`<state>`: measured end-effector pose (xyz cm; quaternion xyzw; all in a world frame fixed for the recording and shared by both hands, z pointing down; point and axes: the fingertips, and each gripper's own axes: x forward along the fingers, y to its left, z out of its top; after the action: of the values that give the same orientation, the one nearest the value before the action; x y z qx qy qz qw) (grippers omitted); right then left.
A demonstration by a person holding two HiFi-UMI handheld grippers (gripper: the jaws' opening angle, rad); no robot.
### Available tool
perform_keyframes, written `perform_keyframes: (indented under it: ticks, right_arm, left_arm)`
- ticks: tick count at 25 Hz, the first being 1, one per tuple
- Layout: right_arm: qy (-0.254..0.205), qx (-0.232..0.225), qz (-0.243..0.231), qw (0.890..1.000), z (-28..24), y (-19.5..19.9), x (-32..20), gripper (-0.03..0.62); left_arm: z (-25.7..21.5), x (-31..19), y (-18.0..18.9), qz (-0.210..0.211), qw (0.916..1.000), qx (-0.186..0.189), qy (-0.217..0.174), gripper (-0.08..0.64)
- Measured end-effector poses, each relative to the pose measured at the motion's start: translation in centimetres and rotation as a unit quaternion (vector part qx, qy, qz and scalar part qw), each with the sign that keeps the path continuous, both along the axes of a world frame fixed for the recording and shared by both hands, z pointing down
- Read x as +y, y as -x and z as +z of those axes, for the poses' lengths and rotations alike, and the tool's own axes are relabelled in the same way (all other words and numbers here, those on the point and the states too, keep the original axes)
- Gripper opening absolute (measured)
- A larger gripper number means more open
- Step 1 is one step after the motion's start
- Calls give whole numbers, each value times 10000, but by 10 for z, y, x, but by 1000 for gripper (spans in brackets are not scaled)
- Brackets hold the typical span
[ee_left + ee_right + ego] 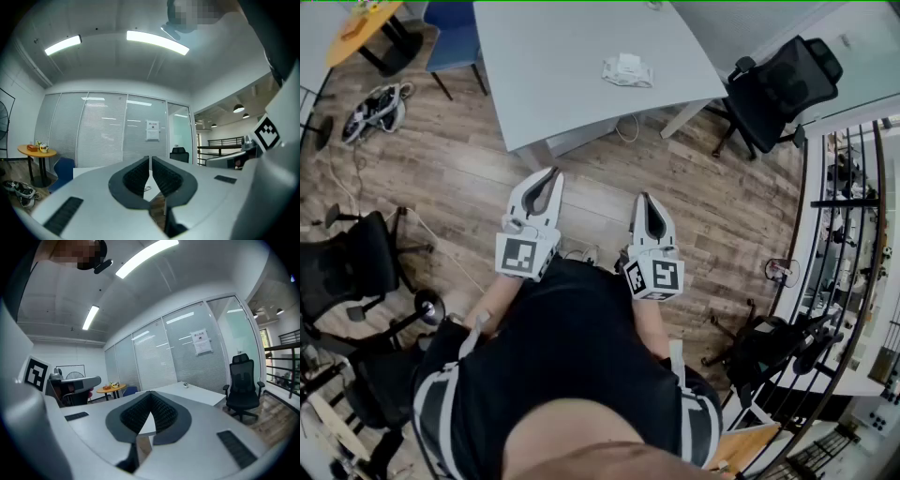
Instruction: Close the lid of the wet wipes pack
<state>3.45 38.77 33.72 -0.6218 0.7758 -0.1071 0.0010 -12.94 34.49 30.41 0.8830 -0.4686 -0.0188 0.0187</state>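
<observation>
The wet wipes pack [627,70], white and crumpled, lies on the grey table [562,75] near its right front corner; whether its lid is up is too small to tell. Both grippers hang level over the wooden floor, short of the table's front edge and well apart from the pack. My left gripper [549,175] has its tips together with nothing between them, as the left gripper view confirms [150,159]. My right gripper [645,199] is shut and empty too [151,393]. Between the left jaws a small pale object [147,188] shows on the tabletop, probably the pack.
A black office chair [778,89] stands right of the table, another [347,267] at the left on the floor. A blue chair [455,42] and a round orange table [361,28] are at the back left. A black railing [853,234] runs along the right. A cable trails across the floor.
</observation>
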Motion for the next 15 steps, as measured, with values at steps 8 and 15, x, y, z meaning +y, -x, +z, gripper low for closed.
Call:
perform_keyframes:
  ticks: [8, 15]
  right_arm:
    - [0, 18, 8, 10000, -2, 3, -1, 21]
    - [-123, -31, 33, 9999, -5, 8, -4, 58]
  left_arm:
    - [-1, -1, 3, 10, 10000, 26, 6, 38]
    - [6, -1, 7, 58, 9999, 76, 97, 38]
